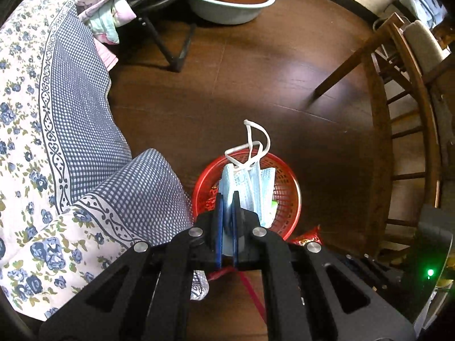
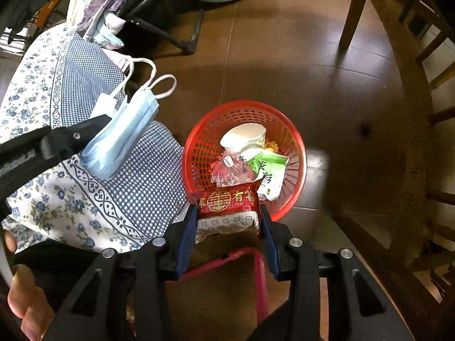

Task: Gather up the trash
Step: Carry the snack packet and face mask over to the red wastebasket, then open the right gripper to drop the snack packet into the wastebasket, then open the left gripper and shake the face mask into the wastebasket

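Observation:
My left gripper (image 1: 227,199) is shut on a folded blue face mask (image 1: 253,187), whose white ear loops stick out past the fingertips. It hangs over the red plastic basket (image 1: 293,196) on the dark wooden floor. From the right wrist view the same mask (image 2: 122,133) dangles left of the basket (image 2: 199,147). My right gripper (image 2: 229,211) is shut on a red snack packet (image 2: 227,201) with gold print, held over the basket's near rim. Inside the basket lie a white paper cup (image 2: 244,136), a green-and-white wrapper (image 2: 270,170) and a clear wrapper (image 2: 230,167).
A floral and checked blue quilt (image 1: 57,142) fills the left side and reaches the basket. A wooden chair (image 1: 398,113) stands on the right. A light blue basin (image 1: 230,8) and a black folding stand (image 1: 170,42) are at the far side. A hand (image 2: 25,298) shows at lower left.

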Action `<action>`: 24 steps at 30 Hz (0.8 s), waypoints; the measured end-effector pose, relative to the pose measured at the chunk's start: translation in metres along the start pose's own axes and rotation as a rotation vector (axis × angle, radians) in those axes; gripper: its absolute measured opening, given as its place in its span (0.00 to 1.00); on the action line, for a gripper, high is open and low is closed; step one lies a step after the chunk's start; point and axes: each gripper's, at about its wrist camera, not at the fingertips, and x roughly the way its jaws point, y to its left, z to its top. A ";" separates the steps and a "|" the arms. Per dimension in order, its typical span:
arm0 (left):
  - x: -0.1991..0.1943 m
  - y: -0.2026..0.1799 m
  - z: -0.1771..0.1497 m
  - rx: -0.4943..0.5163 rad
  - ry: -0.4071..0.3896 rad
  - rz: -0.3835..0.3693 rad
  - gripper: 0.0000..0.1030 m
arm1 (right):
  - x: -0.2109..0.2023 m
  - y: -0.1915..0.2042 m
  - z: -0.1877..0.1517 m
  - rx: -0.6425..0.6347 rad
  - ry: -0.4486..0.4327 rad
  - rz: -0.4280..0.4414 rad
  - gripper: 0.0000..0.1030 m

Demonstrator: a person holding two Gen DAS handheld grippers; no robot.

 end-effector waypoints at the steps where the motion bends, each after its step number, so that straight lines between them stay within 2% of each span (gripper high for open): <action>1: 0.001 0.000 0.000 -0.002 0.004 -0.003 0.06 | 0.001 0.000 0.001 0.003 -0.003 0.002 0.41; 8: 0.003 0.000 0.000 -0.009 0.014 -0.009 0.06 | 0.007 -0.004 0.012 0.000 -0.026 -0.003 0.45; 12: 0.005 0.000 0.000 -0.010 0.020 -0.008 0.06 | 0.007 -0.013 0.015 0.032 -0.022 -0.023 0.61; 16: 0.010 -0.001 -0.001 -0.007 0.032 -0.024 0.07 | 0.010 -0.024 0.009 0.052 0.040 -0.040 0.66; 18: 0.016 -0.003 -0.003 0.009 0.067 -0.057 0.10 | 0.014 -0.031 0.005 0.059 0.074 -0.048 0.67; 24: 0.037 -0.010 -0.011 0.025 0.178 -0.129 0.10 | 0.022 -0.049 -0.017 0.083 0.152 -0.087 0.67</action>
